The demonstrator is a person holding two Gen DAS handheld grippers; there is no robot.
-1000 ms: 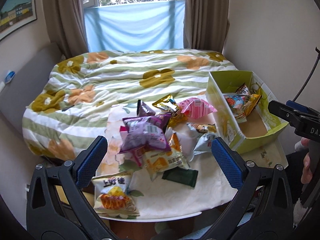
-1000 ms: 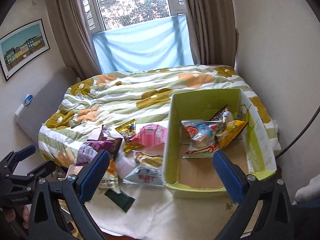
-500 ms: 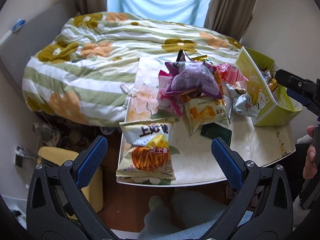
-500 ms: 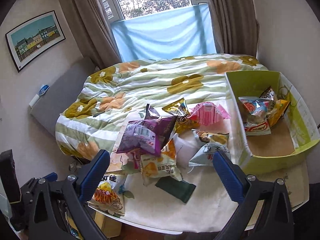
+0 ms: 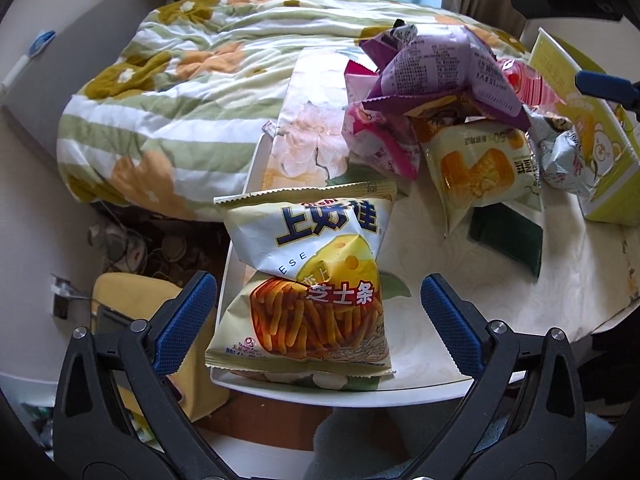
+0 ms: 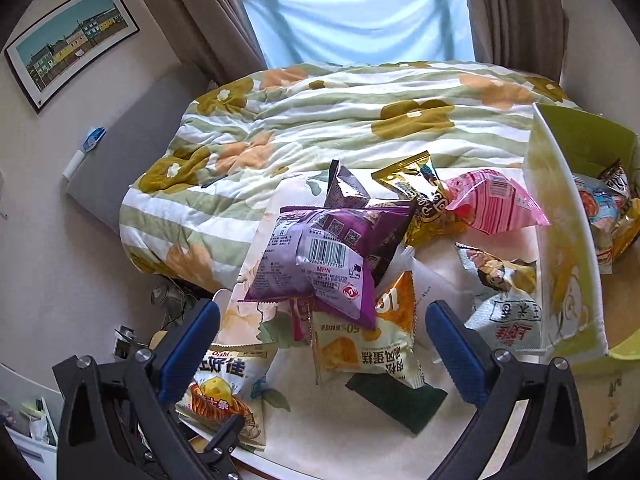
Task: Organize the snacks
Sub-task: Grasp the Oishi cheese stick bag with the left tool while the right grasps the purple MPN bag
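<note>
In the left wrist view the left gripper (image 5: pixel 320 312) sits at the bottom of the frame, jaws spread wide and holding nothing, with one cheese-stick bag (image 5: pixel 308 288) lying between its blue pads at the near left corner of the table (image 5: pixel 580 280). Right of it, toward the centre and upper right, lies the loose pile: one purple bag (image 5: pixel 444 68) on top, one cake packet (image 5: pixel 480 168) below it, one dark green packet (image 5: pixel 508 236) flat on the cloth, one silver-grey bag (image 5: pixel 564 160) against the one green box (image 5: pixel 608 184) at the right edge.

In the right wrist view the right gripper (image 6: pixel 320 340) is likewise spread open and empty at the bottom. One gold bag (image 6: pixel 424 208) and one pink bag (image 6: pixel 496 208) lie past the purple one, centre right; inside the box at the far right a few packets show, too crowded to count. The bed quilt (image 6: pixel 320 128) fills the upper middle.

Compared with half a second ago, the left gripper has come lower and closer to the cheese-stick bag, which now looms large between its pads; the right gripper has dropped nearer the pile, with the box pushed to the frame's right edge.
</note>
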